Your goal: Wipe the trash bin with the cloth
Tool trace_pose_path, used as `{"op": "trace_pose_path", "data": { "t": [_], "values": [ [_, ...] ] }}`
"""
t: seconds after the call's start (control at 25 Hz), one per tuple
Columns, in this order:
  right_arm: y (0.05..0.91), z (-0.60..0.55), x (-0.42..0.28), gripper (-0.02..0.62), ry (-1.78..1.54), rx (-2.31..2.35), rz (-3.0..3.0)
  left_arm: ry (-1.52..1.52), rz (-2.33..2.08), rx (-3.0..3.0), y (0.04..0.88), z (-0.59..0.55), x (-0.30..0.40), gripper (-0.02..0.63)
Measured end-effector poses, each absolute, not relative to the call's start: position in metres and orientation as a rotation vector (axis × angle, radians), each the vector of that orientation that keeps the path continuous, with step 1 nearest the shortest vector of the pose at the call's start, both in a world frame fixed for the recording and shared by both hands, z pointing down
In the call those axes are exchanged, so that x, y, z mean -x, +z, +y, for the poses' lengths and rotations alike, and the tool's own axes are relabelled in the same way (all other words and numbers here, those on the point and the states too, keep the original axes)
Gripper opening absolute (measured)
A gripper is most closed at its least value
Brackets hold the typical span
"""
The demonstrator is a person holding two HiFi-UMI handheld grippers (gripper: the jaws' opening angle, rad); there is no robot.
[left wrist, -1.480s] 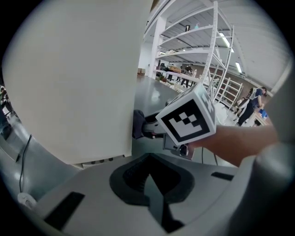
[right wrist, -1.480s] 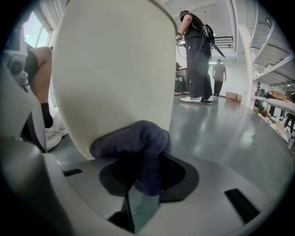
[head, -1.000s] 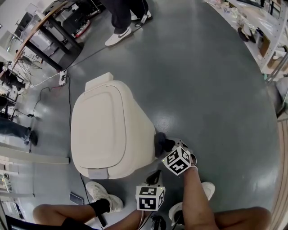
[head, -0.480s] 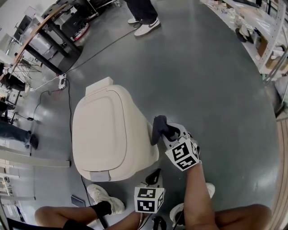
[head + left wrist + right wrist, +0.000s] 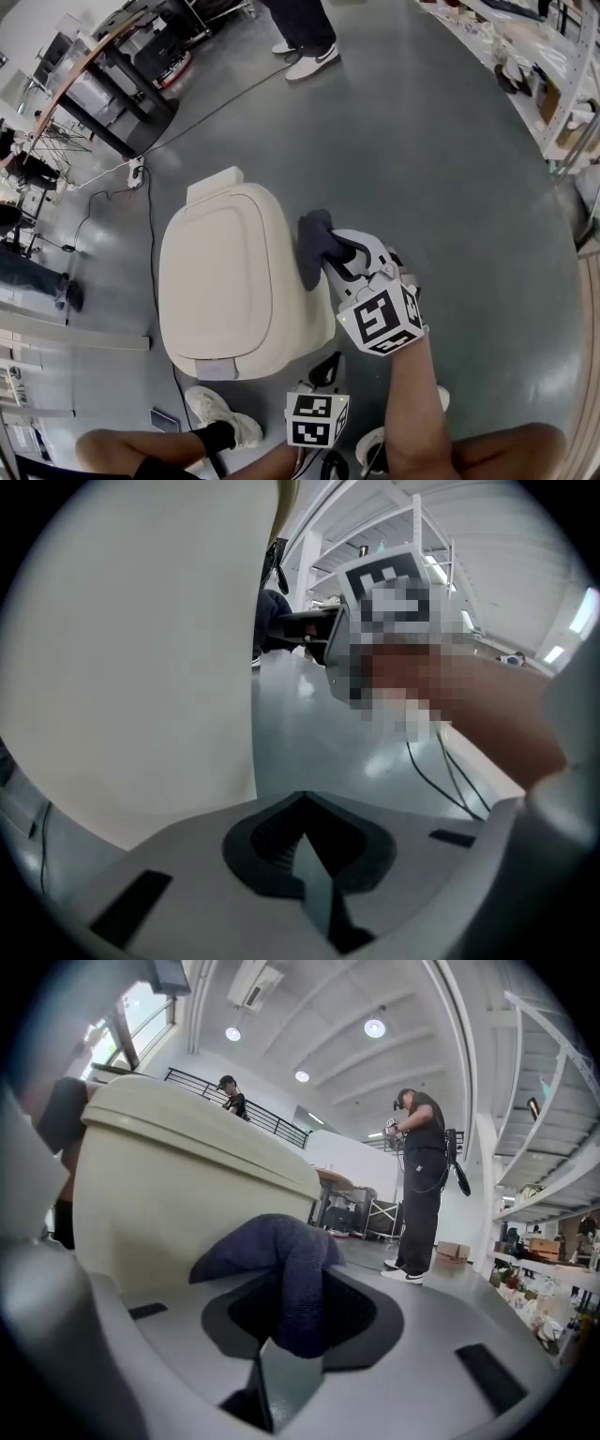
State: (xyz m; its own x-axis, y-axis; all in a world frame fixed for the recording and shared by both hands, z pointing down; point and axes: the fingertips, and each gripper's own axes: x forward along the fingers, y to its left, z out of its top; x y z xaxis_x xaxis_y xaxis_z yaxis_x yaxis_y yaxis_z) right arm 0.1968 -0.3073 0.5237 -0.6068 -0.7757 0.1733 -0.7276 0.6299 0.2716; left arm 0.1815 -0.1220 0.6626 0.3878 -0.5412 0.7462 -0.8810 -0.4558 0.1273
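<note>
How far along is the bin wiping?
Done: the right hand-held gripper has the cloth clamped. In hand: the cloth presses the side of the trash bin near its lid. Left: the lid and other sides; no wiped patch shows, so progress is unclear.

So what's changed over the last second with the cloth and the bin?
The right tongs, shut on the cloth, slid it up the side of the trash bin toward the lid rim. The left tongs stayed shut and low by the legs; the bin stayed put.
</note>
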Motion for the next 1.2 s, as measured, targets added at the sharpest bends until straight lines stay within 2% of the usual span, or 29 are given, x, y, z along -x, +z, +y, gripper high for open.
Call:
{"op": "trace_pose_path", "data": {
  "t": [0.52, 1.2],
  "values": [
    [0.551, -0.311, -0.176, 0.104, -0.227, -1.132, -2.55, 0.893, -1.172, -2.088, 0.678, -0.109, -0.179, 0.0],
    [0.684, -0.313, -0.167, 0.104, 0.129, -0.966, -2.459, 0.824, -1.158, -1.961, 0.699, -0.117, -0.176, 0.0]
  ]
}}
